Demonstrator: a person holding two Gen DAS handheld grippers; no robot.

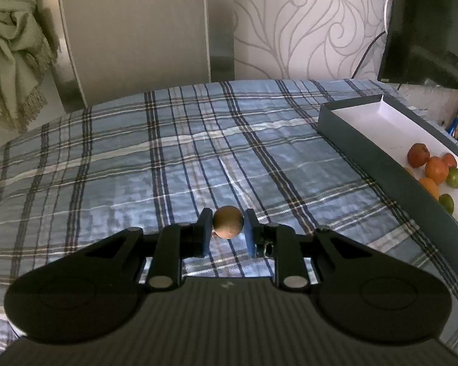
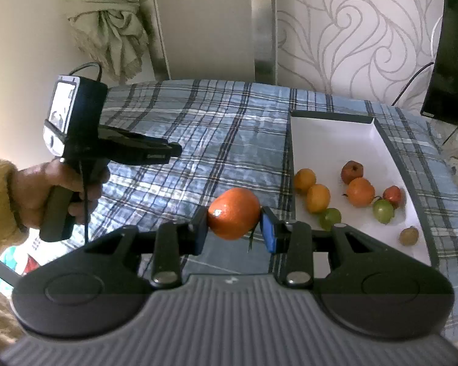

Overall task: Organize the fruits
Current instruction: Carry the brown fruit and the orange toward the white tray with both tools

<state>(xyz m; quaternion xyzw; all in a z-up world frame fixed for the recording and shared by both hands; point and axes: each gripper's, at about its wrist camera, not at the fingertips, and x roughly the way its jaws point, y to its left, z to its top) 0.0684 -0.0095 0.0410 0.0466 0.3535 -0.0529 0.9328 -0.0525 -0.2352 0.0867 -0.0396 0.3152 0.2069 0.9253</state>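
Note:
My left gripper is shut on a small round brown fruit and holds it above the plaid cloth. My right gripper is shut on an orange fruit, just left of the box. The grey box with a white inside lies at the right; it also shows in the left wrist view. In it lie several fruits: orange ones, a red one, green ones and a small brown one. The left gripper's body shows at the left of the right wrist view.
A blue plaid cloth covers the surface. A dark screen with a cable hangs at the far right. A knotted curtain hangs at the far left, beside a pale panel. A hand in a yellow sleeve holds the left gripper.

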